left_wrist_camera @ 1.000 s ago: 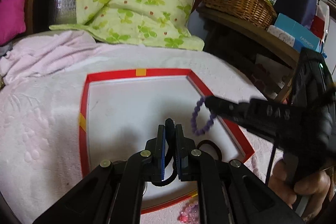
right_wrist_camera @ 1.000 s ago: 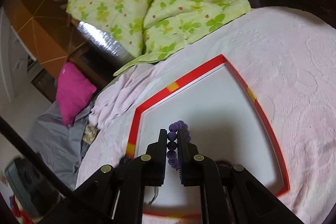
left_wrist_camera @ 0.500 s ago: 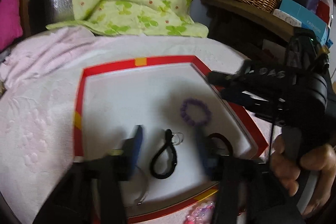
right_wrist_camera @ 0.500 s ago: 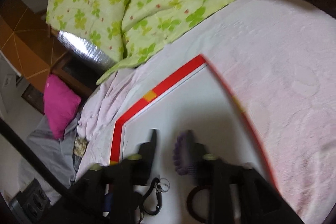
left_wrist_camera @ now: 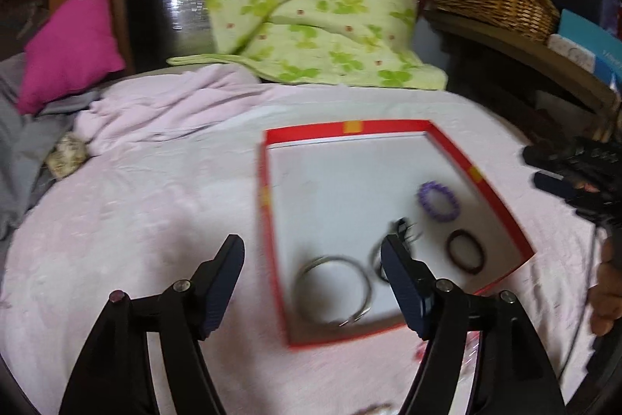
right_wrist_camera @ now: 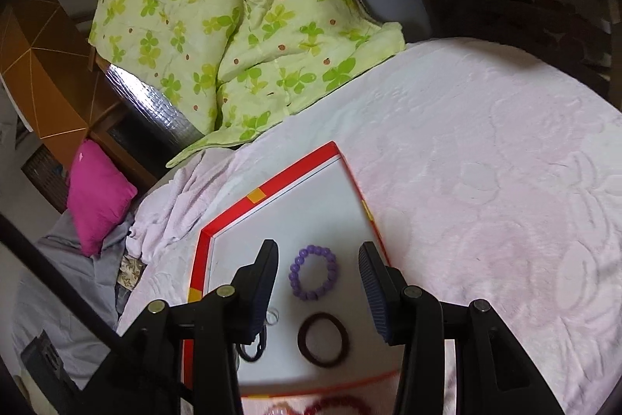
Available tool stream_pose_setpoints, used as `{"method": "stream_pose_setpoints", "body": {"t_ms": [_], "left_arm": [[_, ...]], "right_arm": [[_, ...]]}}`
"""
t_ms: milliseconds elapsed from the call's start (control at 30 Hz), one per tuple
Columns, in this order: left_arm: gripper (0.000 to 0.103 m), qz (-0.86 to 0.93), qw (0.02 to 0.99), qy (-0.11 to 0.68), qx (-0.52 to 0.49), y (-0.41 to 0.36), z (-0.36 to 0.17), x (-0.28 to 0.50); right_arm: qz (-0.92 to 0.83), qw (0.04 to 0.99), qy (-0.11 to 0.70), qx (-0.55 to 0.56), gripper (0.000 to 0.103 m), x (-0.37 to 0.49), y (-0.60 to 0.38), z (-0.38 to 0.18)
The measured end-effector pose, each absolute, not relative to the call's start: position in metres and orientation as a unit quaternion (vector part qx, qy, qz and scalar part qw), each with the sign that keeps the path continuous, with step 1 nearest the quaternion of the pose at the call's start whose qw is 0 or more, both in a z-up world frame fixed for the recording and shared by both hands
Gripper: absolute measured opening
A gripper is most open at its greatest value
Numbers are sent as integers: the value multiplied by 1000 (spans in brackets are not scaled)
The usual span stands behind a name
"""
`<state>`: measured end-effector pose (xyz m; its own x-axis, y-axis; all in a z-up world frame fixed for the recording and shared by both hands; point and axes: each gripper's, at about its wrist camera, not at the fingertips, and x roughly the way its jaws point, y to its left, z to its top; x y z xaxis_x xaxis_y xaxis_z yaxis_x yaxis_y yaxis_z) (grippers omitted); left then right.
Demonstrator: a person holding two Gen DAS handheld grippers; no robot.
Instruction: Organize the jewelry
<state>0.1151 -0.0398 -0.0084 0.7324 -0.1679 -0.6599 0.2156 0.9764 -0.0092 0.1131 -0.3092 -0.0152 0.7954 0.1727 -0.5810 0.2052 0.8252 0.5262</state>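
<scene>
Four pieces laid in the tray, more beads left outside it.

Inside the shallow white tray with the red rim [left_wrist_camera: 268, 220], set on the pink-covered bed, four items are seen lying apart: a purple beaded bracelet [right_wrist_camera: 314, 278], a dark brown hair band [right_wrist_camera: 323, 339], a thin silver metal bangle [left_wrist_camera: 332, 290] and a black cord loop with a small ring [left_wrist_camera: 396, 240], partly hidden. The sorting is judged partly done, since pink beads [left_wrist_camera: 421, 351] and a red beaded strand [right_wrist_camera: 334, 406] are glimpsed on the bed outside the near rim. The left claw [left_wrist_camera: 311, 284] is spread wide, its jaws opening, nothing gripped. The right claw [right_wrist_camera: 318, 288] is apart and opening above the purple bracelet, which is not touched.
</scene>
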Motion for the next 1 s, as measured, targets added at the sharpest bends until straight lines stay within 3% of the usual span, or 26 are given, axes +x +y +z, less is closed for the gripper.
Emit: {"method": "stream_pose_setpoints", "body": {"t_ms": [600,800,1000], "left_arm": [[74,-77,916,391,48,6,-31,28],[75,-90,899,410,126,-6,-50,24],[75,-118,881,441,128,-10,-59,31]], "right_arm": [[1,900,355,254,47,-3,-297,-28],[27,885,388,255,47,-6,-299,-44],[50,864,408,289,47,6,-301,-54]]}}
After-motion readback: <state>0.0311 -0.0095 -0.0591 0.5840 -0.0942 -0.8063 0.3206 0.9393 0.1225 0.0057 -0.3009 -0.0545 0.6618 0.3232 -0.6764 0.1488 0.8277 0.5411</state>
